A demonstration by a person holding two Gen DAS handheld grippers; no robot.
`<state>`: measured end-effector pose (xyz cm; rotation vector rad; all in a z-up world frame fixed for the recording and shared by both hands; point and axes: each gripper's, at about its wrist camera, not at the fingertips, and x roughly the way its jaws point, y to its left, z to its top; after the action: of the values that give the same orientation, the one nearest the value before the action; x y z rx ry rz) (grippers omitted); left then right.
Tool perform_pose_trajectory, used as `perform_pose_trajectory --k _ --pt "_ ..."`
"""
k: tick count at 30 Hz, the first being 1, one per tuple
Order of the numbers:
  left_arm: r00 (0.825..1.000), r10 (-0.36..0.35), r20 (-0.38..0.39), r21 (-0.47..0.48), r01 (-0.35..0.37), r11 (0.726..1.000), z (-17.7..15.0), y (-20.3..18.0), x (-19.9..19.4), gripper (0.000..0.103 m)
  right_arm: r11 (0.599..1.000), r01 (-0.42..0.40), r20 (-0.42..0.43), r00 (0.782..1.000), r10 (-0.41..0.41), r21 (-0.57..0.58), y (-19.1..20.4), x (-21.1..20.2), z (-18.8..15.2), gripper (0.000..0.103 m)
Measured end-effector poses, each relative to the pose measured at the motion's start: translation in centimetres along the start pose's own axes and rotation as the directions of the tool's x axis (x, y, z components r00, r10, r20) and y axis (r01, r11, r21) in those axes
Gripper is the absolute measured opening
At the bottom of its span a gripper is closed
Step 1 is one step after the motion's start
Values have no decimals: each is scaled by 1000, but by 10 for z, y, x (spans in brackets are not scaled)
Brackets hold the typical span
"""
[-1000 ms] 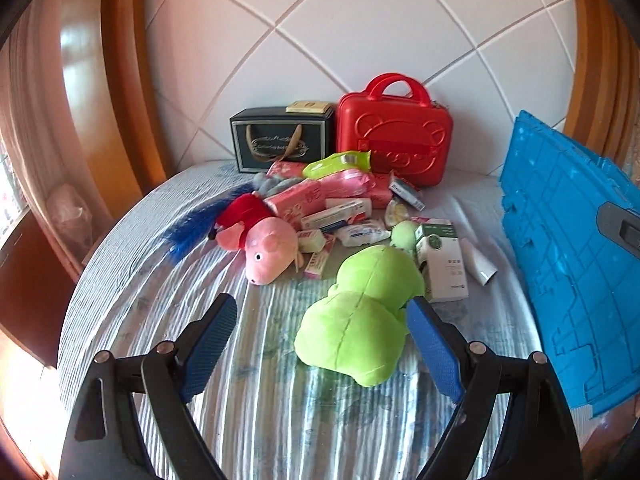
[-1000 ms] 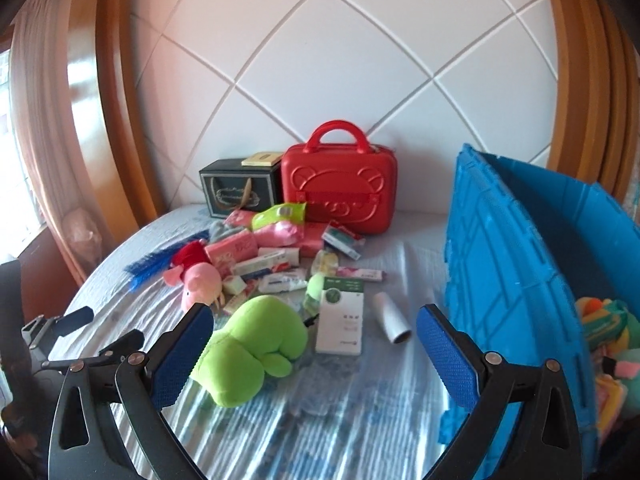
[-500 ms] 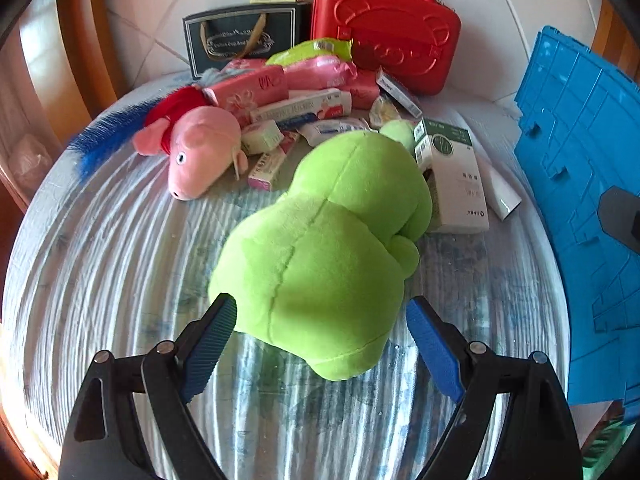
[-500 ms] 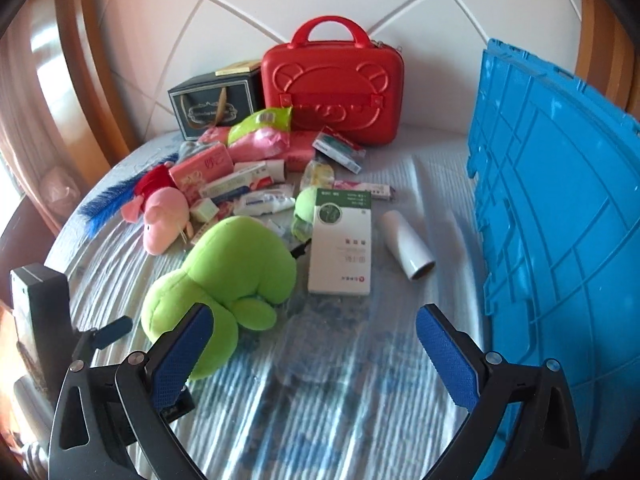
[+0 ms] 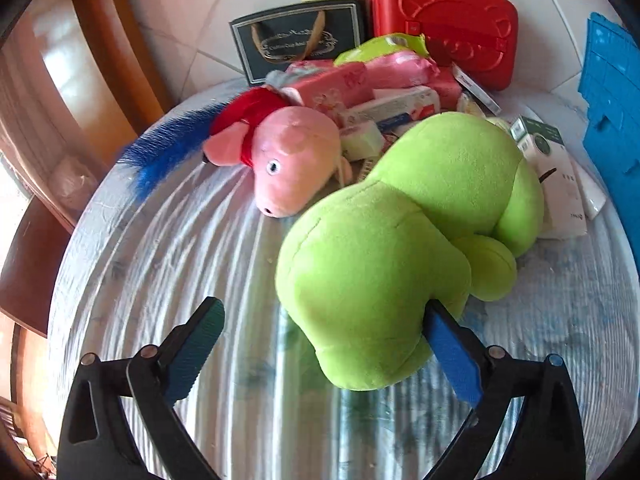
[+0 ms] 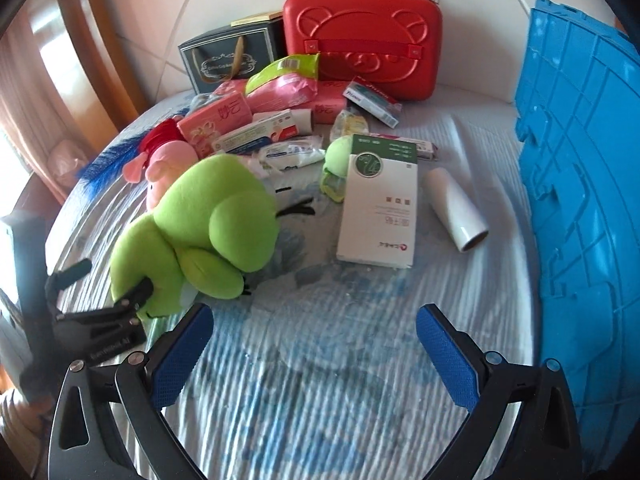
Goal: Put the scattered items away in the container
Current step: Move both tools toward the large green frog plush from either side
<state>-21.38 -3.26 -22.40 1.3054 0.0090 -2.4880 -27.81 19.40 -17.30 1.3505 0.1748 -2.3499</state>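
Left gripper (image 5: 324, 344): jaws spread wide, gripping nothing; the right pad (image 5: 452, 354) touches the near end of the green plush toy (image 5: 404, 248), which lies on the striped bedsheet (image 5: 168, 264). Right gripper (image 6: 314, 354): jaws wide apart, empty, above bare sheet. Blue container (image 6: 580, 208) stands at the right, beside the white box (image 6: 380, 208)

1. Bed (image 6: 360, 400): striped blue-white sheet, fills the lower frame.
2. Centre left: green plush (image 6: 200, 216), pink pig plush (image 6: 160, 160).
3. Centre: white box (image 6: 378, 216), white tube (image 6: 454, 208).
4. Top: red case (image 6: 360, 32), dark gift bag (image 6: 228, 60).
5. Right edge: blue crate (image 6: 580, 200).
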Motion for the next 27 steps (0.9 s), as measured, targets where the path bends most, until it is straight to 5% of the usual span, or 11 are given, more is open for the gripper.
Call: perform_pose_trajectory --k 10,16,22,27 --pt "997 -46 -61 -76 42 996 -3 -11 0 101 997 -46 -8 999 46 -61 14 26 13 102" --pt "987 -137 -81 -143 125 982 -18 -48 -2 100 993 -53 -24 998 50 -108 6 33 16 89" --pt "996 -31 -88 -79 24 997 -24 -65 19 101 987 -76 -57 996 68 -144 2 55 17 89" --pt "990 -98 -97 -137 84 987 -24 -50 33 101 979 -109 -75 993 97 -175 6 85 19 89"
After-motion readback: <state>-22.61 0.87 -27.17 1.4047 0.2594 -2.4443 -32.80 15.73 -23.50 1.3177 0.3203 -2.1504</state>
